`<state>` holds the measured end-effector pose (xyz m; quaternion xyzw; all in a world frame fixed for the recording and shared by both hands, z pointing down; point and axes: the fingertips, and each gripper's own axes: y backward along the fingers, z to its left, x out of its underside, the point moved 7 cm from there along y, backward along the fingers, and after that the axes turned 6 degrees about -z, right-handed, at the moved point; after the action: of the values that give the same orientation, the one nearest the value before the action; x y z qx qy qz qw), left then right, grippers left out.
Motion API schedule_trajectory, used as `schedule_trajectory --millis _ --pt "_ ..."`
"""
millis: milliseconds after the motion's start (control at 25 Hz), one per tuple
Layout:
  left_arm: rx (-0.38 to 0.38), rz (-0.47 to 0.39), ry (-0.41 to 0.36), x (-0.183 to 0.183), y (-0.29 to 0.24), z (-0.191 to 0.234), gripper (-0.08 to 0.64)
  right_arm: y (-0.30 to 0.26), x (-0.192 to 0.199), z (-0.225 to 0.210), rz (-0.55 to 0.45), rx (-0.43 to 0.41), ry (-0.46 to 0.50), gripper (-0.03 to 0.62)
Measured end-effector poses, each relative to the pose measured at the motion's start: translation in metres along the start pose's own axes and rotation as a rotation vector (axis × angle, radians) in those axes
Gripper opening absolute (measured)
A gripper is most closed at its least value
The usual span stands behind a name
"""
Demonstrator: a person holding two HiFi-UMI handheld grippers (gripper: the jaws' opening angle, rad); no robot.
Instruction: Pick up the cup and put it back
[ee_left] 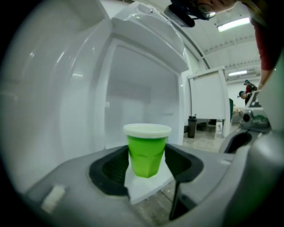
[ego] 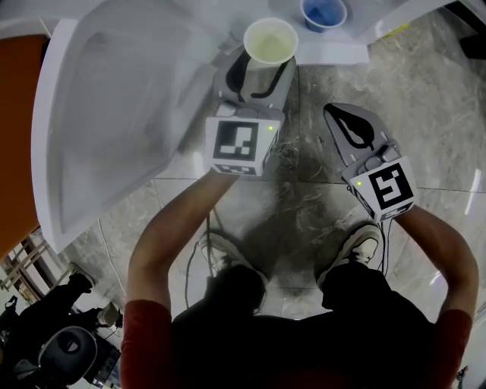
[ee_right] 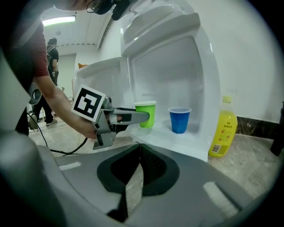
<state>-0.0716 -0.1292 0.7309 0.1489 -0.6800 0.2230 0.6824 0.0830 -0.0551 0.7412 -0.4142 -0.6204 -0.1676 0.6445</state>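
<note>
Head view: left gripper point(ego: 258, 76) reaches to the far side, its jaws on either side of a green plastic cup with a pale rim point(ego: 269, 39). The cup stands on the near corner of a white plastic shelf point(ego: 334, 53), and a blue plastic cup point(ego: 324, 11) stands to its right. Right gripper point(ego: 351, 125) hangs nearer and to the right, well apart from both cups.

Left gripper view: jaws spread wide, green plastic cup upright between the dark pads, base on the shelf. We see no pad pressing it.

Right gripper view: jaws pressed together on nothing. A yellow plastic bottle point(ee_right: 224, 128) stands right of the shelf.

Step in hand, as we judge it: the pick-up, at the point of grasping. The next move calls for closing squarely and gently on the cup wall, then lifting it straight off the shelf corner.
</note>
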Motion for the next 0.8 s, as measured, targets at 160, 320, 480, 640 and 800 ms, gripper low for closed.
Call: schedule_trajectory --millis 160,320,480,640,800 --pt "-0.029 -0.011 0.003 -0.003 -0.021 0.004 0.25 0.002 0.005 -0.002 0.028 -0.008 0.012 0.002" --pt "-0.066 -0.018 0.013 -0.002 -0.038 0.009 0.25 0.005 0.008 -0.005 0.035 -0.008 0.017 0.002" --pt "-0.115 -0.007 0.027 0.004 -0.05 0.017 0.25 0.007 0.012 -0.008 0.045 -0.002 0.007 0.002" --pt "-0.122 -0.009 -0.001 0.008 -0.06 0.018 0.25 0.008 0.013 -0.011 0.045 0.001 0.005 0.002" --pt "-0.142 -0.006 -0.039 0.009 -0.066 0.017 0.252 0.01 0.016 -0.013 0.053 0.002 -0.005 0.002"
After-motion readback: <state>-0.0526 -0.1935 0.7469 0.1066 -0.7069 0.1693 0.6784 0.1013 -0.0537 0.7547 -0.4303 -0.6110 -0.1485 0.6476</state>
